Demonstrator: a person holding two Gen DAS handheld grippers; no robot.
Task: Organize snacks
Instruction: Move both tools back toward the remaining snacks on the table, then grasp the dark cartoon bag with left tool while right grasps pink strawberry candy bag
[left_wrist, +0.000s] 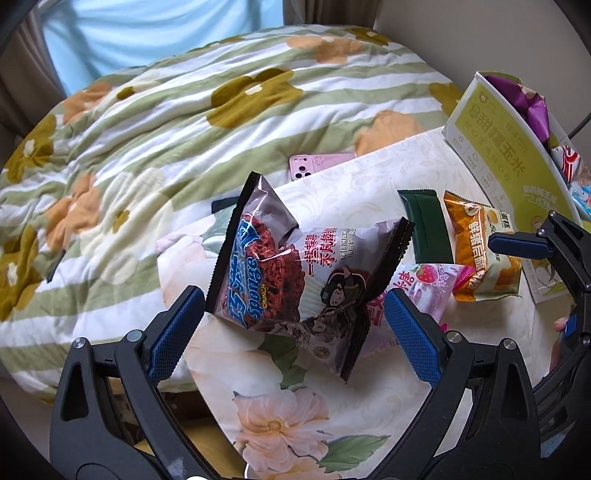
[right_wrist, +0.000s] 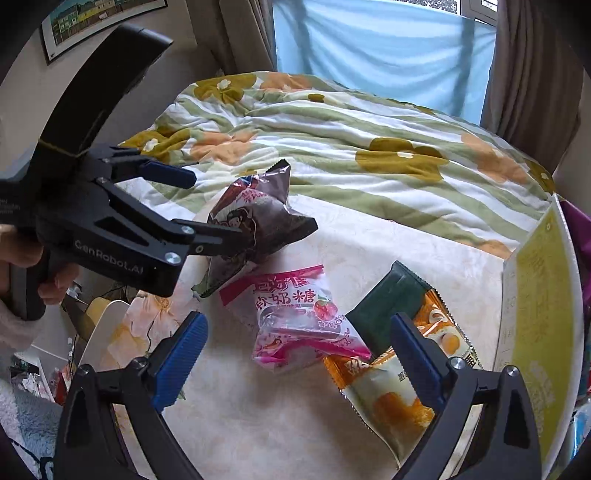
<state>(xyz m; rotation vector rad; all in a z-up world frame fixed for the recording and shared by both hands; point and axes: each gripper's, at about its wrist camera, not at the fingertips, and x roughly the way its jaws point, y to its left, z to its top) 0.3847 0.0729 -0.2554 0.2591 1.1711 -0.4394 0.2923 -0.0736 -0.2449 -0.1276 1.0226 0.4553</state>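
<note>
A silver-and-brown Sponge Crunch bag (left_wrist: 291, 273) lies on the floral table (left_wrist: 332, 424). My left gripper (left_wrist: 291, 328) is open, its jaws standing either side of the bag's near end. It shows in the right wrist view (right_wrist: 218, 210) around the same bag (right_wrist: 255, 214). A pink strawberry candy bag (right_wrist: 295, 317), a dark green packet (right_wrist: 384, 306) and an orange-and-white packet (right_wrist: 399, 384) lie in front of my right gripper (right_wrist: 299, 354), which is open and empty above them. A green-and-white box (left_wrist: 509, 155) holding snacks stands at the right.
A bed with a striped floral quilt (left_wrist: 184, 129) borders the table's far side. A pink phone (left_wrist: 317, 166) lies on the quilt by the table edge. Clutter (right_wrist: 44, 376) sits low on the left beyond the table.
</note>
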